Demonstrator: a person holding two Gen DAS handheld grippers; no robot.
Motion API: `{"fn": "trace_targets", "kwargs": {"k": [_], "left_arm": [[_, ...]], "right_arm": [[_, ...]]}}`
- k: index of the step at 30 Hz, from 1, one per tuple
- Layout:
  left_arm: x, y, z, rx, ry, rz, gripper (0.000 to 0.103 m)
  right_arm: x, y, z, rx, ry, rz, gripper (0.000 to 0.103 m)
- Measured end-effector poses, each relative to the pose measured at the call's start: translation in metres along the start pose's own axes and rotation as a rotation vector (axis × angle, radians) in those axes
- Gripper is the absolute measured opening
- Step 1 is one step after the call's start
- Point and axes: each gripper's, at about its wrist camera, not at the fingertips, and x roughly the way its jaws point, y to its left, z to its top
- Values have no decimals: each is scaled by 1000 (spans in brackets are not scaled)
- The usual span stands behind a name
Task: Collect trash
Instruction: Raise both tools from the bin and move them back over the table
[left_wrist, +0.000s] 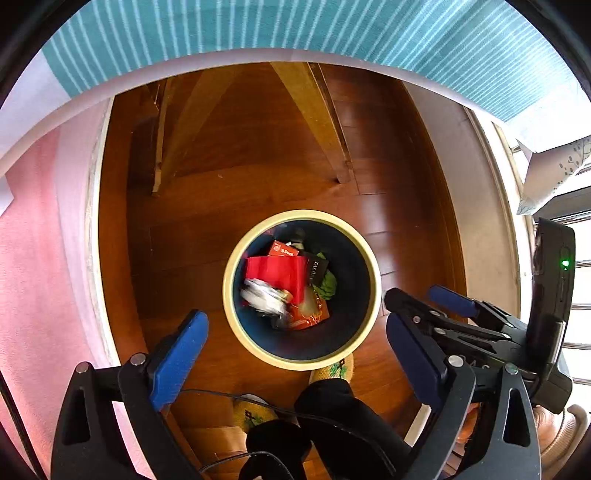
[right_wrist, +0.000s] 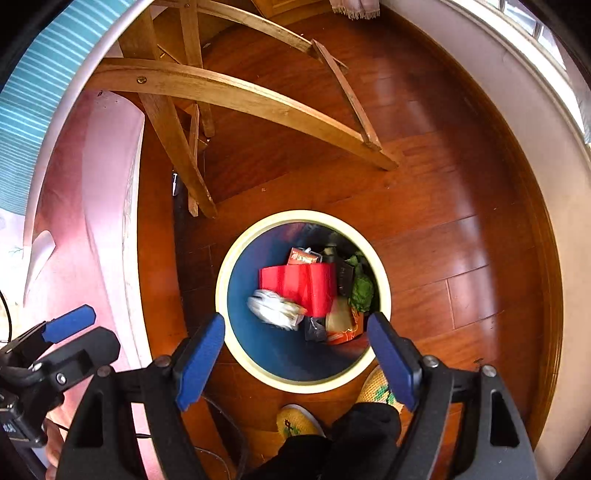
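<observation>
Both hand-held grippers, left (left_wrist: 295, 350) and right (right_wrist: 295, 354), hang with fingers apart and empty above the round cream-rimmed blue waste bin (left_wrist: 236, 254) on the wooden floor (left_wrist: 251, 192). Inside lie red paper (left_wrist: 277, 271), crumpled white wrapper (left_wrist: 262, 295) and green scrap (left_wrist: 327, 284).

Black-framed left gripper (left_wrist: 299, 354) and right gripper (right_wrist: 295, 360) have blue-padded fingers (left_wrist: 181, 354), silver screws.

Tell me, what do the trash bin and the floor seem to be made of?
Trash bin: probably plastic, with a smooth cream rim and a blue inner wall of even colour. Floor: wood or wood-look boards, reddish-brown, glossy, with visible plank seams and light reflections.
</observation>
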Motion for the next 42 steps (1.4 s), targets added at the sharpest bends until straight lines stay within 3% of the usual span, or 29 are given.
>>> {"fn": "trace_targets", "kwargs": {"k": [18,27,35,42], "left_arm": [[-53,-7,-12,-32,-29,55,97],[-80,-7,-16,-23,-22,115,97],[-147,-12,-17,-12,-56,148,97],[-235,-23,-9,-16,-146,150,97]], "right_arm": [[-52,21,-5,-53,-24,-57,80],[-83,39,-12,-88,-12,-152,80],[-143,63,-10,-96,-12,-152,80],[-225,92,1,-190,-82,-123,80]]}}
